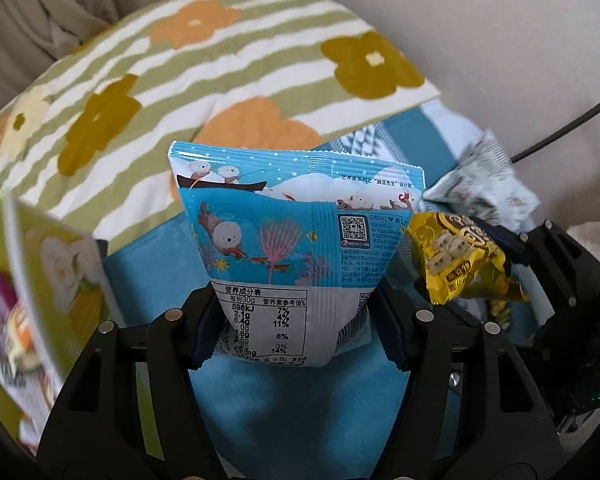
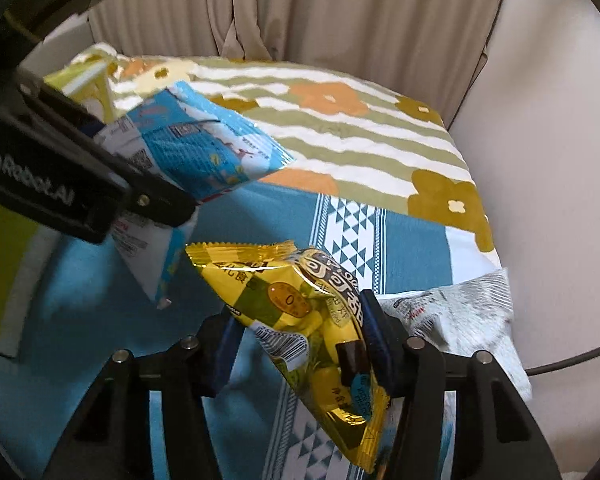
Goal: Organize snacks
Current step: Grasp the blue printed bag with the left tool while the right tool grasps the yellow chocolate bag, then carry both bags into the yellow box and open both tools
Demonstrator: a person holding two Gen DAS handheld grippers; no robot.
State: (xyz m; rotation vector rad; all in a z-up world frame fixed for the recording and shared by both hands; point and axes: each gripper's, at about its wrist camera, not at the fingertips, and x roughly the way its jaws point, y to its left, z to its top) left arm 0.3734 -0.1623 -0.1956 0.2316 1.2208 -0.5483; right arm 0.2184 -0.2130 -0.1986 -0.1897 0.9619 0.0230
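Note:
My left gripper is shut on a blue snack bag with cartoon seals and holds it upright above the blue cloth. The same bag and left gripper show at the upper left of the right wrist view. My right gripper is shut on a yellow snack bag, held up off the cloth; it appears at the right of the left wrist view. A white-grey snack bag lies on the cloth to the right, also seen in the left wrist view.
A green box holding snack packs stands at the left, also in the right wrist view. A flowered striped blanket covers the far half of the surface. A blue patterned cloth covers the near half. Curtain and wall stand behind.

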